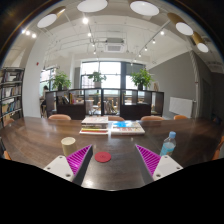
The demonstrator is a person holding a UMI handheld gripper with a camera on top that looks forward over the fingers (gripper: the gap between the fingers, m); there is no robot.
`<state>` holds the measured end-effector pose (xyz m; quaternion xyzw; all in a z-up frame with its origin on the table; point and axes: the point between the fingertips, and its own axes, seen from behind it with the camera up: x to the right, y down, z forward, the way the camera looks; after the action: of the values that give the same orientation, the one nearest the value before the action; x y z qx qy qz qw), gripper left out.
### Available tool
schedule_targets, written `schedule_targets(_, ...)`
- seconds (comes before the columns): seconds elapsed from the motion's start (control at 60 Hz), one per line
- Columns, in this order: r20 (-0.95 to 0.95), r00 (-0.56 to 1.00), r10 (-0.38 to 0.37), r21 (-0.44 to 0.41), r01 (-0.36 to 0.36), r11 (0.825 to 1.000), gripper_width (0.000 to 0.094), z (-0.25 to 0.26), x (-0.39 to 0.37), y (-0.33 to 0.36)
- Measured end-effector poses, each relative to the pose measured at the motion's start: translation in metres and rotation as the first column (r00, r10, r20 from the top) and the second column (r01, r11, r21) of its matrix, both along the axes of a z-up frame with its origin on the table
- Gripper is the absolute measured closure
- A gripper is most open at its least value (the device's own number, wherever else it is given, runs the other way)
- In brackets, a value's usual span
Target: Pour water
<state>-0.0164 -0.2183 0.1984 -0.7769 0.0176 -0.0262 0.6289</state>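
Note:
A clear water bottle (167,145) with a blue label stands on the brown wooden table (120,145), just right of my right finger. A pale green cup (68,145) stands on the table just left of my left finger. A red round coaster or lid (103,156) lies flat on the table, ahead of the fingers and nearer the left one. My gripper (113,163) is open and empty, with its magenta pads (148,160) wide apart above the table.
Books and papers (108,127) lie in the middle of the table, beyond the coaster. Chairs (60,117) stand along the far side. Dark partitions with plants (96,78) stand further back, and a bookshelf (10,95) is at the left.

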Motion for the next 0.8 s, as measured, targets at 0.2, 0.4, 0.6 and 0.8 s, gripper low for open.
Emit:
schedule_targets(0.2,-0.007,1.0,0.015,-0.009,-0.015,1.0,0.0075,-0.03,0.031,0.007)
schedule_targets(0.4,0.028,0.998,-0.061,-0.023,0.061,0.998,0.008,-0.084,0.115,0.002)
schedule_targets(0.6,0.021,0.986,-0.167,0.001,0.167,0.986,0.008,-0.092,0.206,0.007)
schedule_targets(0.8,0.065,0.981,-0.182,0.054,0.178,0.982,0.0087,-0.085,0.263,0.048)
